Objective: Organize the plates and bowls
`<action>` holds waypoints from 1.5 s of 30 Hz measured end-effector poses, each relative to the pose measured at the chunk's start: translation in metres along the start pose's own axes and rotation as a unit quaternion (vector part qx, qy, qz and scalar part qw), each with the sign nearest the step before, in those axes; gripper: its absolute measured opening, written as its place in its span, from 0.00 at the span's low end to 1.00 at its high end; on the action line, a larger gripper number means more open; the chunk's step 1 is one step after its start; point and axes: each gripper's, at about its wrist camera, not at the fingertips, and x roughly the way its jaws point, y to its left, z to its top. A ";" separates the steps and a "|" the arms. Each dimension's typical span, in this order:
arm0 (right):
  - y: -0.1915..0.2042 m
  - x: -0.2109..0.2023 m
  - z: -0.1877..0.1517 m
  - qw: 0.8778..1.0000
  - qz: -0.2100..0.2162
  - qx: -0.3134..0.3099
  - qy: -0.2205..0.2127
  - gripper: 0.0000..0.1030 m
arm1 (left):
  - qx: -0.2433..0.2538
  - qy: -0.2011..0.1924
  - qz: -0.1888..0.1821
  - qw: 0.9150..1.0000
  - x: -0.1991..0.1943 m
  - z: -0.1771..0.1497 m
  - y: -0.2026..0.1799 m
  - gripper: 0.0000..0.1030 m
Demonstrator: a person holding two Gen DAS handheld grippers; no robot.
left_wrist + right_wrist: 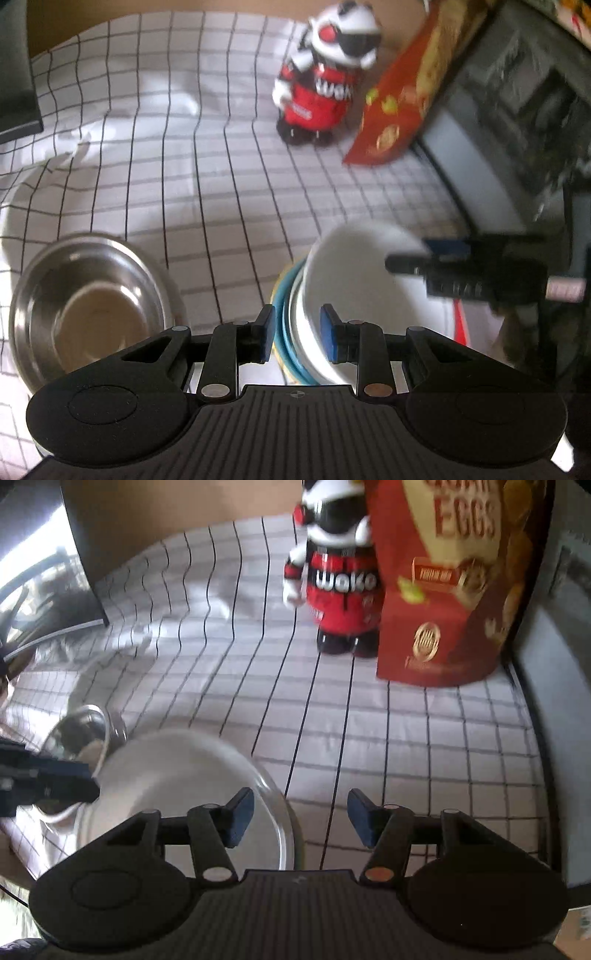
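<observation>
A red box (443, 590) at the back of the grid-patterned cloth (369, 746) carries the large word "EGGS" in the right wrist view; a line of letters above it is cut off and the smaller print lower down is too blurred to read. Just beside the box, on its left, a black, white and red toy figure (340, 572) wears white lettering that reads "Woko". In the left wrist view the same figure and box appear smaller and blurred, and neither text can be read.

The left wrist view shows a steel bowl (88, 306) on the cloth at the lower left, and a white bowl (369, 280) sitting in a stack of dishes whose turquoise rim (282, 332) shows at its left side. The left gripper (297, 334) has its blue-padded fingers a little apart, either side of the white bowl's near edge, not clamped on it. The right gripper reaches in from the right, over the bowl's far side.

The right wrist view shows the white bowl from the other side, low left, with a clear glass rim (280, 823) curving round its near right side. The steel bowl sits beyond it to the left. The right gripper (301, 821) stands wide apart and holds nothing; its left finger lies over the glass rim, its right finger over bare cloth.
</observation>
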 end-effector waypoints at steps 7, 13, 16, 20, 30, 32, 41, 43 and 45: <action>-0.009 0.003 -0.006 1.000 0.015 0.008 0.008 0.55 | -0.048 0.001 0.005 0.999 0.017 -0.011 0.021 0.40; -0.020 0.014 -0.022 0.995 0.053 0.062 0.052 0.55 | -0.098 0.011 -0.035 0.994 0.040 -0.016 0.031 0.35; -0.028 0.027 -0.032 0.983 0.118 0.121 0.074 0.55 | -0.124 0.016 -0.058 0.990 0.049 -0.019 0.035 0.38; -0.031 0.046 -0.043 0.969 0.153 0.168 0.098 0.55 | -0.152 0.016 -0.084 0.985 0.054 -0.021 0.043 0.46; -0.021 0.053 -0.048 0.962 0.177 0.166 0.126 0.57 | -0.173 0.030 -0.081 0.981 0.042 -0.037 0.048 0.46; -0.011 0.052 -0.050 0.963 0.184 0.143 0.138 0.58 | -0.165 0.036 -0.062 0.984 0.034 -0.047 0.047 0.46; 0.029 0.067 -0.041 0.954 0.236 0.091 0.158 0.61 | -0.249 0.034 -0.059 0.966 0.011 -0.075 0.089 0.44; 0.031 0.069 -0.037 0.955 0.236 0.091 0.156 0.61 | -0.248 0.021 -0.050 0.967 0.011 -0.073 0.088 0.44; 0.031 0.071 -0.034 0.954 0.234 0.097 0.158 0.61 | -0.249 0.010 -0.043 0.967 0.011 -0.071 0.088 0.44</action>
